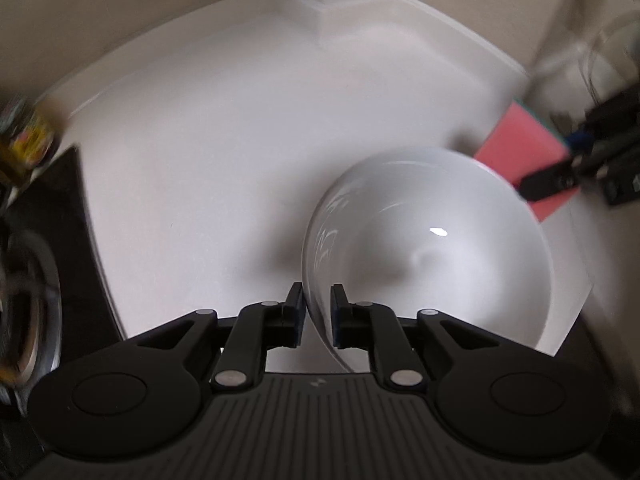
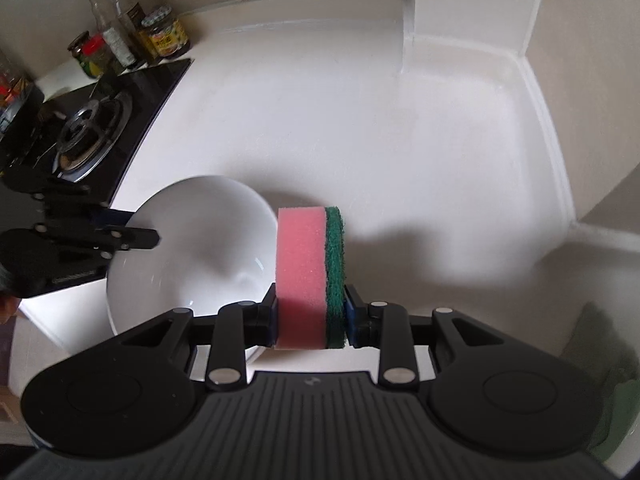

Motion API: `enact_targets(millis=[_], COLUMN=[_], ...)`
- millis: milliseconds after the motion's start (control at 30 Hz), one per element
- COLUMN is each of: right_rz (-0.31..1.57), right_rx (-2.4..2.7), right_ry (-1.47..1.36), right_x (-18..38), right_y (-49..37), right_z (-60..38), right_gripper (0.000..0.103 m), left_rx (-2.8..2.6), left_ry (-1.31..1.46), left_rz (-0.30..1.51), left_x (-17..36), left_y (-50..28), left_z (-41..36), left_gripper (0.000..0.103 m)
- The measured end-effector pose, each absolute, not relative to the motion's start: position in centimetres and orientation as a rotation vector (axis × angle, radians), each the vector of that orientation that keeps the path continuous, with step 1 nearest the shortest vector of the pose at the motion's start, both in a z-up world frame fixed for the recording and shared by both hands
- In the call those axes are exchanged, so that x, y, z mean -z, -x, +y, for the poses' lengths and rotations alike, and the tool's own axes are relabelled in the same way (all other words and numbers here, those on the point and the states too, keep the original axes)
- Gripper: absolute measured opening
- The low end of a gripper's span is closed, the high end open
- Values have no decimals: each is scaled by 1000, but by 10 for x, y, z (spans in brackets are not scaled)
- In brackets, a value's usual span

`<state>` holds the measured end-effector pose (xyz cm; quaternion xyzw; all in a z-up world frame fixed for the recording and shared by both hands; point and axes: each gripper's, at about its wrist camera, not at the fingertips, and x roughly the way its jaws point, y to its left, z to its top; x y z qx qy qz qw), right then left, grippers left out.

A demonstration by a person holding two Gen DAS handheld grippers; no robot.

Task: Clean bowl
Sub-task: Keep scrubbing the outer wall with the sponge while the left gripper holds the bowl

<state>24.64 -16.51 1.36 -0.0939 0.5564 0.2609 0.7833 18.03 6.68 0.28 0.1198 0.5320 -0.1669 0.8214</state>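
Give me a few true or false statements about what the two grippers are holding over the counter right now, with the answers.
1. The left gripper grips the white bowl by its rim. True.
2. The right gripper is empty. False: it clamps a pink and green sponge.
3. The bowl holds food scraps. False: its inside looks bare.
4. The sponge is beside the bowl's rim. True.
5. Bottles and jars stand behind the gas burner. True.
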Motion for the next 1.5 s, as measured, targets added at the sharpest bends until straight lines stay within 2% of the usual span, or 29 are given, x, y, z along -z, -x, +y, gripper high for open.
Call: enact_targets(millis=[167,400,500,600,733,900,1233,1500], right_rz=[1166,1158,1167,1182,1188,1139,1150,1157], right_rx=[-583,-582,-578,-595,-612,-572,-582,-590], right_ry=[353,270,207,180,242,309,261,354], right_x=[-16,-16,-15,-14,-14,-16,-14,-16], right_y=[-248,-249,-246,-241,-238,-243,-241,-249], right_z=[-149,-159,-168,-172,-164,-152,-158,-146], right_gripper=[27,27,27,27,27,27,27,27], left_rx=[489,361,306,303,356,407,226,322], left_ry=[-418,-173,-121,-95,-187,-321,-96,-243], left_rz=[1065,1095,1119,1152,1160,1112,1165,1130], left_x=[2,-6,-4,1,7,13,17,23], left_y=[-202,-200,-186,-182,-202,-226,-203,-211], left_z=[53,74,83,88,75,53,63,56], left_gripper=[12,12,15,13,8,9,11,12])
